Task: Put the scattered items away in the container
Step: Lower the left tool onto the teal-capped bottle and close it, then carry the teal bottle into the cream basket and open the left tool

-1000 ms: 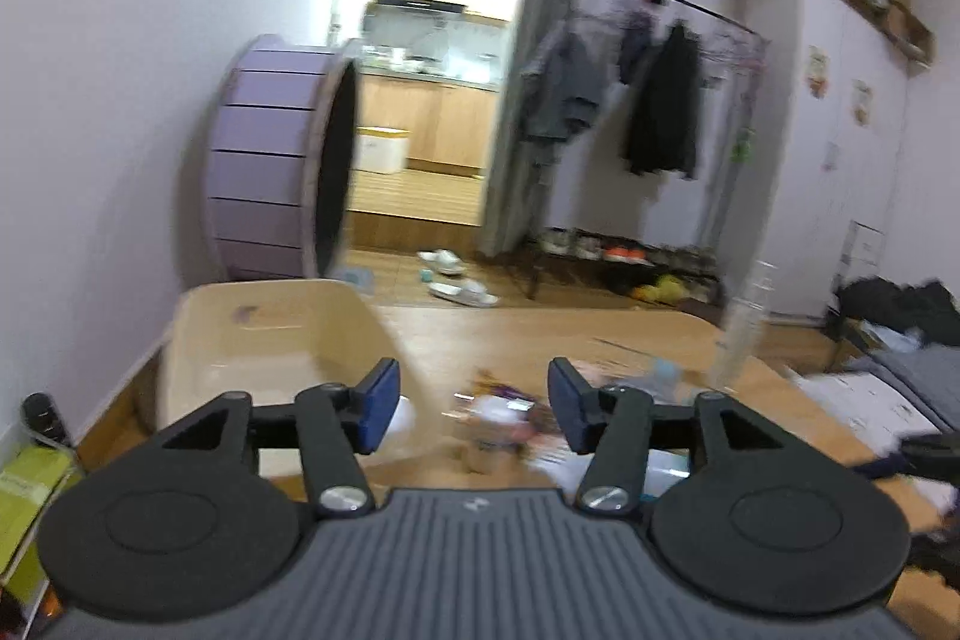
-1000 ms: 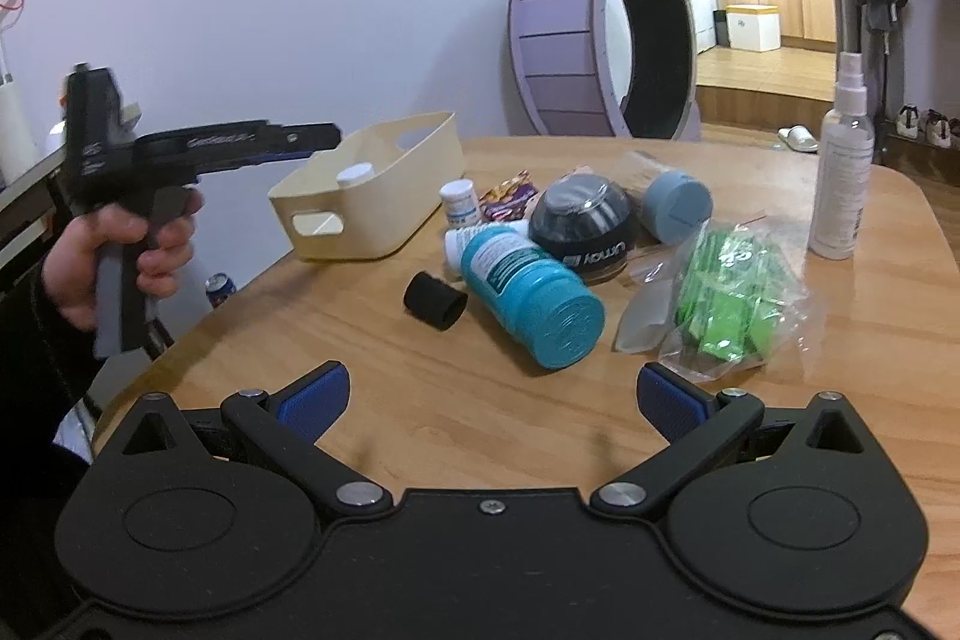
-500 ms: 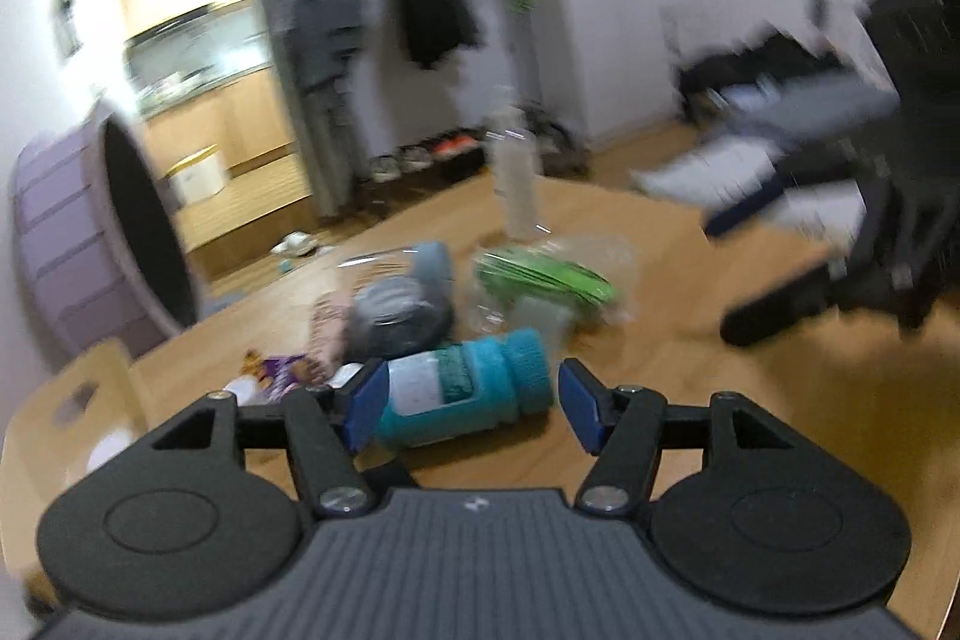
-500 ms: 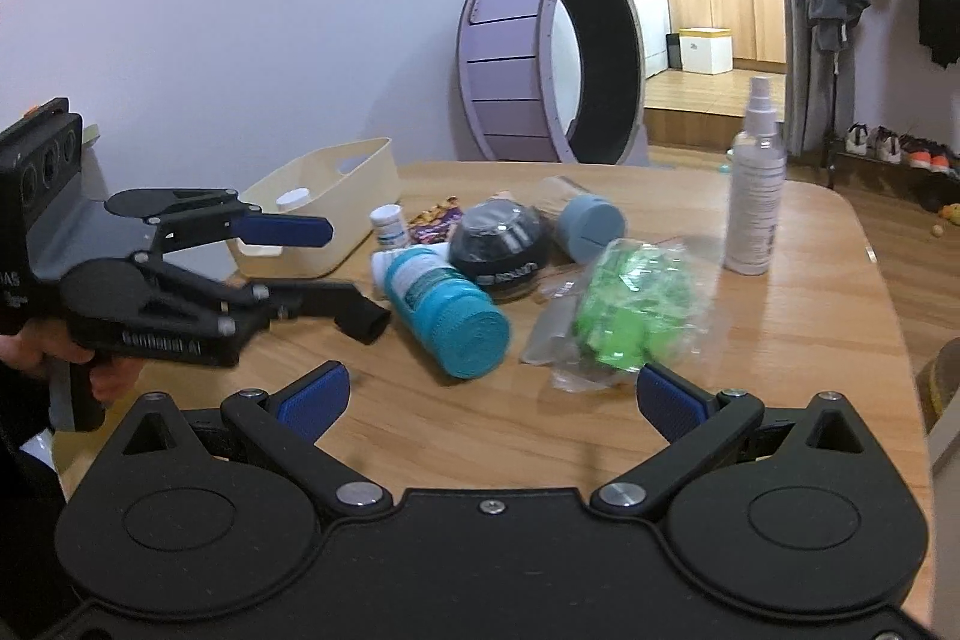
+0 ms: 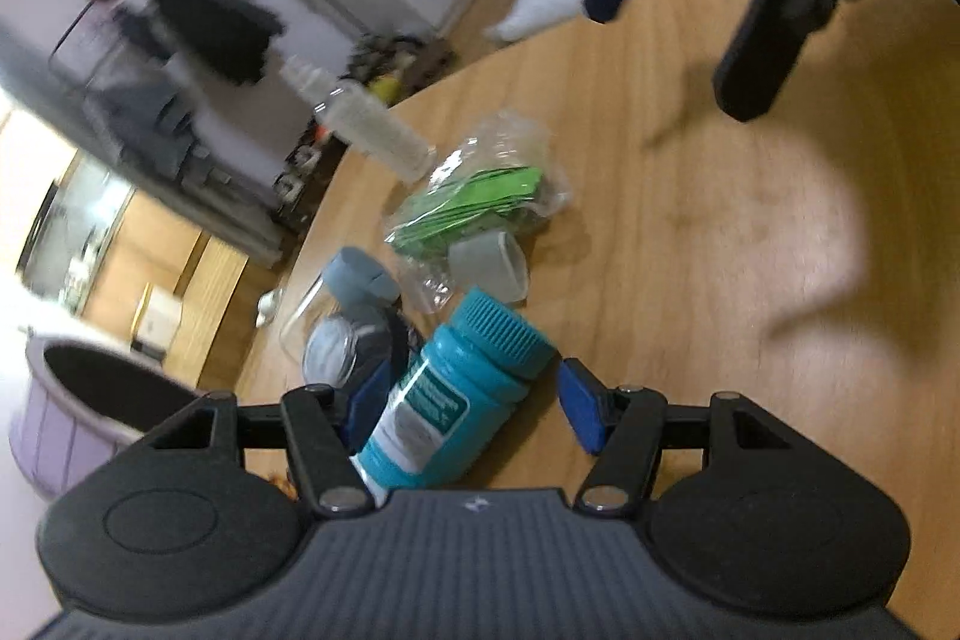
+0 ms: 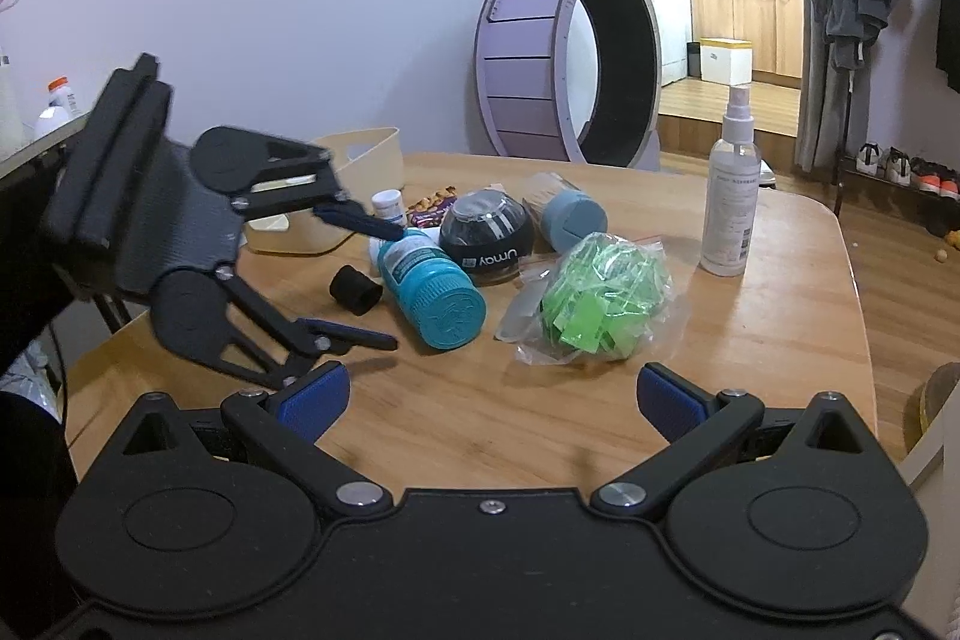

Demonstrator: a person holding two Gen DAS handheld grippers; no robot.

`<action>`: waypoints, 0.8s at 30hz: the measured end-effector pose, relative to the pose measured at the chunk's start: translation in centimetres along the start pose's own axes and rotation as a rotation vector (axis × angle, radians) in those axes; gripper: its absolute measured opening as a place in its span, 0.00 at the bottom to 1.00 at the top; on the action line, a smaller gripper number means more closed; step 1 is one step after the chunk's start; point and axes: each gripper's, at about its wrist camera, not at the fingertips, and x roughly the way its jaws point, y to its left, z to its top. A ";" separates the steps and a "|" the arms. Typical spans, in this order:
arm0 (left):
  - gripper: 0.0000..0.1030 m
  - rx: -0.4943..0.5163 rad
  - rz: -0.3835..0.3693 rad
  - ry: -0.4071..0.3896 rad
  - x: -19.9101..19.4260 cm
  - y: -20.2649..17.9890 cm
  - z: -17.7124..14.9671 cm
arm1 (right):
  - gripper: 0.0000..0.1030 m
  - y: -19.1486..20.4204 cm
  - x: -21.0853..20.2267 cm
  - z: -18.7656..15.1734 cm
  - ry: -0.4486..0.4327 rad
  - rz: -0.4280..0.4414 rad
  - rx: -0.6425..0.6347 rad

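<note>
The cream bin (image 6: 366,160) stood mostly behind the left gripper (image 6: 366,280), its inside hidden; the small white bottle (image 6: 387,205) showed only its cap and shoulder past a gripper finger; the snack packet (image 6: 433,208) was too covered by the black dome (image 6: 486,235) to read; the teal bottle (image 5: 447,400) had its base cut off behind the left gripper's body; in the left wrist view the coat rack (image 5: 198,22) and the spray bottle (image 5: 366,124) were smeared by blur; the right gripper (image 5: 678,10) ran off the top edge.
</note>
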 end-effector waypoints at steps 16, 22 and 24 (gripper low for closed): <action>0.47 0.156 -0.099 0.013 2.9 0.4 1.2 | 1.00 0.2 -0.1 -0.2 0.030 0.041 -0.032; 0.47 -0.096 -0.102 -0.064 0.7 2.8 0.5 | 1.00 0.4 -0.2 -0.2 0.028 0.051 -0.037; 0.47 -0.236 -0.105 -0.114 -0.7 3.9 -0.2 | 1.00 0.4 -0.4 -0.2 0.023 0.054 -0.034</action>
